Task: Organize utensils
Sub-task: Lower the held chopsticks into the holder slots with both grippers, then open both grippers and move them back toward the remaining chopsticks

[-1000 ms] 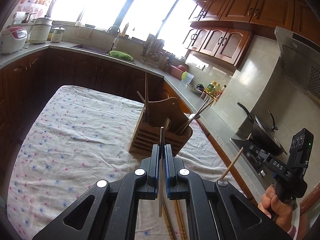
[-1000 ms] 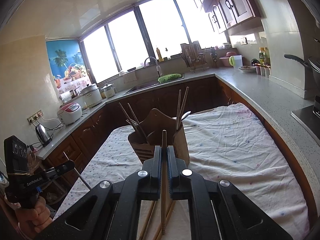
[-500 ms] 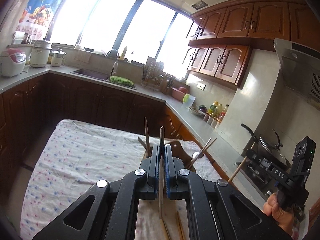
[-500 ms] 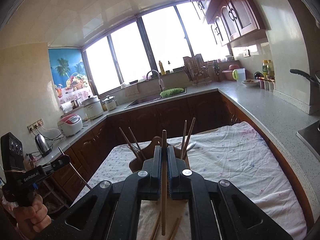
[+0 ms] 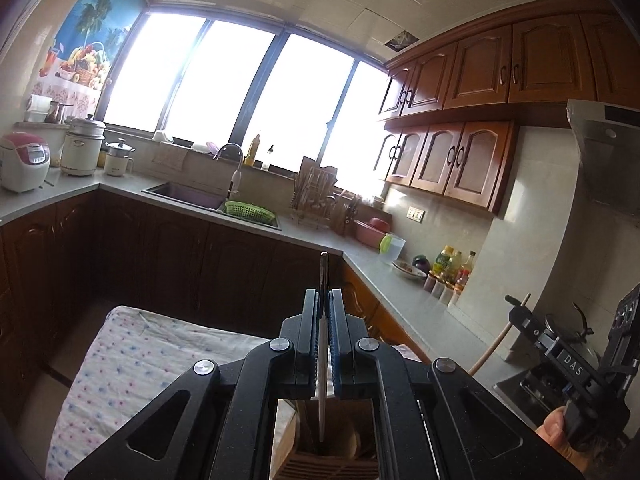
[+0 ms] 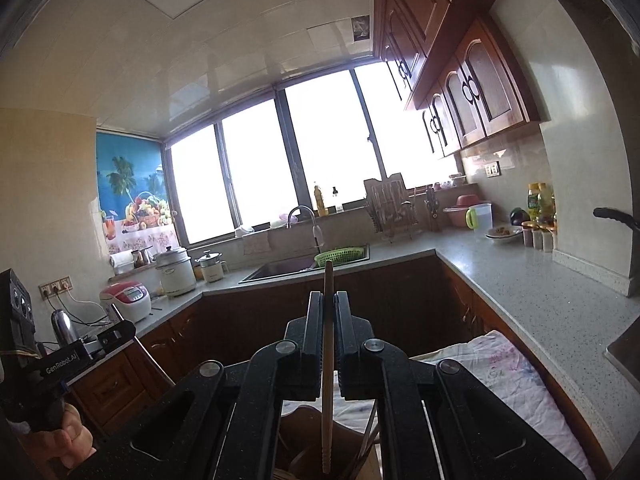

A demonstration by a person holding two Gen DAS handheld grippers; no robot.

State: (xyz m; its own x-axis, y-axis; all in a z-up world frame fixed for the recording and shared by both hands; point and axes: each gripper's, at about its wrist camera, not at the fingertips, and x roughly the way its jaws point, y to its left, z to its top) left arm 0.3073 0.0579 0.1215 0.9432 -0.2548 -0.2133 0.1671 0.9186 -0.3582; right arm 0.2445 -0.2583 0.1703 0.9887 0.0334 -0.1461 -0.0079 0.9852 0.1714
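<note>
Above the wooden utensil holder, which stands on the cloth-covered worktop, both grippers hang with one chopstick apiece. The left gripper has its fingers closed narrowly on a dark chopstick that stands upright, its lower tip already inside the holder's mouth. The right gripper is clamped the same way on a pale wooden chopstick, its lower end likewise down among the holder's contents. The step in hand looks like the drop-in: each stick is lined up over a compartment and seems ready to be let go. The next move probably calls for a small descent so the tips seat well below the rim, then parting the fingers without knocking the sticks sideways. Inside the holder, the right wrist view shows a couple of thin utensil handles leaning at the right side (which compartment they occupy I cannot tell); the rest is hidden by the grippers.
</note>
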